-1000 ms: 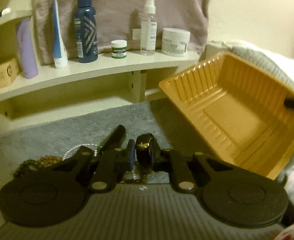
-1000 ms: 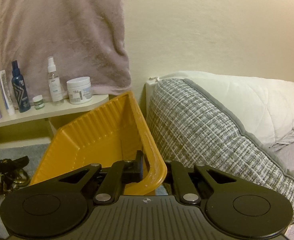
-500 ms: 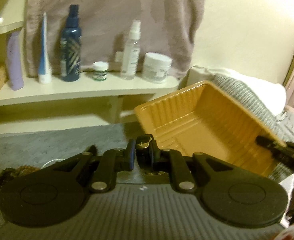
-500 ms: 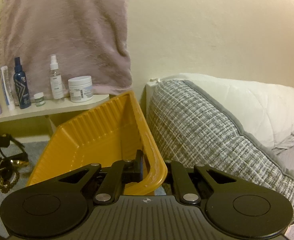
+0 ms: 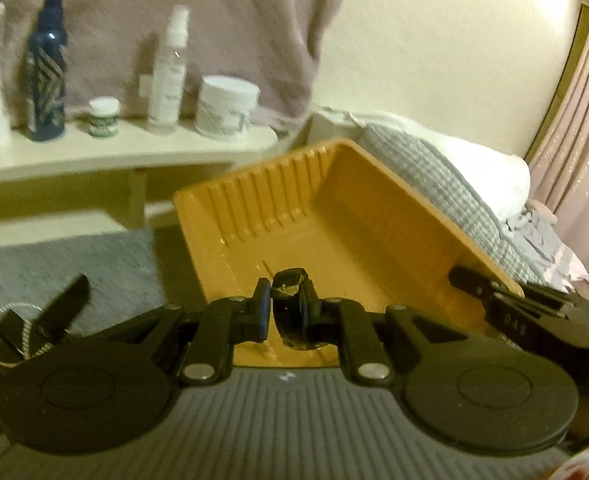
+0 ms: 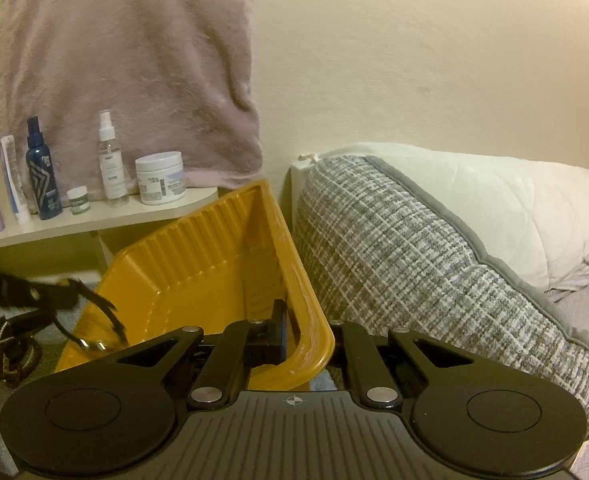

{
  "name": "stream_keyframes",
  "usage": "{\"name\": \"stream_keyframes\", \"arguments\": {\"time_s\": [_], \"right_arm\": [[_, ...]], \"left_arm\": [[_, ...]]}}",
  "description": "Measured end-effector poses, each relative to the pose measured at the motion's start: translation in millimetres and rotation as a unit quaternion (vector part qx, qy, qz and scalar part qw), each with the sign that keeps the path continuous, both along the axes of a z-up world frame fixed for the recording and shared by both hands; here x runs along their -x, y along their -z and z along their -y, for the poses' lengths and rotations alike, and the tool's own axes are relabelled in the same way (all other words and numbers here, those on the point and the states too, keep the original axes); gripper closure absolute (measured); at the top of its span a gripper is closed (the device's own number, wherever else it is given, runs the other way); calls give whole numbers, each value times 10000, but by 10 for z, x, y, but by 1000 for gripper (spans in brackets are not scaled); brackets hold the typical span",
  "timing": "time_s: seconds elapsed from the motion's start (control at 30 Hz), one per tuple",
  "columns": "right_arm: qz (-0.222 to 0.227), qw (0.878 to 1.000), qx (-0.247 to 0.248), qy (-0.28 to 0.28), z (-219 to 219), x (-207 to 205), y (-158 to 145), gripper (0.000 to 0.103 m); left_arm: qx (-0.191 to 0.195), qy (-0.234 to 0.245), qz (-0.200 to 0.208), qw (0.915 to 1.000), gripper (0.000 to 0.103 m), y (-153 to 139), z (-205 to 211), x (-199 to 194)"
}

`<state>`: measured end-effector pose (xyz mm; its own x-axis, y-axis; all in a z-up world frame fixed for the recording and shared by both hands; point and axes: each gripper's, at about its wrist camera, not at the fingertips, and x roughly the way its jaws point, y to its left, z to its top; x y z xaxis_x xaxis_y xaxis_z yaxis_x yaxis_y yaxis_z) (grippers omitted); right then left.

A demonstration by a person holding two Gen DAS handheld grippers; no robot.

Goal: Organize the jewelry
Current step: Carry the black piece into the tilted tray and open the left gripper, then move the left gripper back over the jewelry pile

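Tray [image 6: 198, 280]: orange-yellow, ribbed walls. Tongs: black w/ blue pads [image 5: 263, 312]. Watch [image 5: 292, 304] in left tongs [image 5: 284, 314]: black strap, gold bits. Towel [image 6: 126, 60]: dusty mauve-pink, plain. Pillow [image 6: 394, 264]: grey/white woven check, grey piping; one behind [image 6: 514, 200] white, quilted. Wall [image 6: 414, 60]: cream. Shelf [image 6: 94, 220]: cream. Spray bottle [image 6: 41, 176]: navy w/ grey chevron pattern. Jar [image 6: 160, 178]: white. Small pot [image 6: 78, 200]: white lid, green label. Tube [image 6: 14, 180]: white & blue. Rug [image 5: 74, 264]: grey. Curtain [image 5: 574, 120]: pale pink.
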<state>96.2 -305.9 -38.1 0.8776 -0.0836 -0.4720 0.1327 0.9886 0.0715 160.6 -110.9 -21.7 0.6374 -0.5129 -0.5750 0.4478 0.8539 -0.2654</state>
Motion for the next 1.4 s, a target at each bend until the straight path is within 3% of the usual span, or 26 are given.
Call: {"name": "stream_keyframes", "arguments": {"time_s": [0.13, 0.23, 0.33, 0.5, 0.7, 0.83, 1.07, 1.4], "right_arm": [[-3, 10000, -18, -1, 3, -3, 0, 95], [-22, 10000, -21, -4, 1, -8, 2, 95], [-30, 10000, -44, 5, 13, -8, 8, 96], [-35, 10000, -45, 4, 13, -10, 8, 96], [-46, 10000, -33, 2, 13, -9, 17, 95], [-53, 10000, -19, 7, 8, -14, 13, 95], [-79, 10000, 25, 34, -3, -22, 18, 95], [-122, 9999, 59, 29, 8, -41, 23, 95]], "left_arm": [[22, 77, -112, 9999, 88, 66, 80, 16], [133, 33, -84, 9999, 74, 44, 44, 45], [84, -99, 28, 9999, 74, -15, -43, 73], [-195, -639, 102, 9977, 74, -7, -368, 144], [-665, -1510, 174, 9861, 74, 134, -837, 302], [-950, -1811, 166, 9787, 74, 244, -1057, 358], [-1140, -1738, 72, 9781, 74, 412, -1130, 451], [-1201, -1416, 97, 9826, 76, 491, -867, 414]]}}
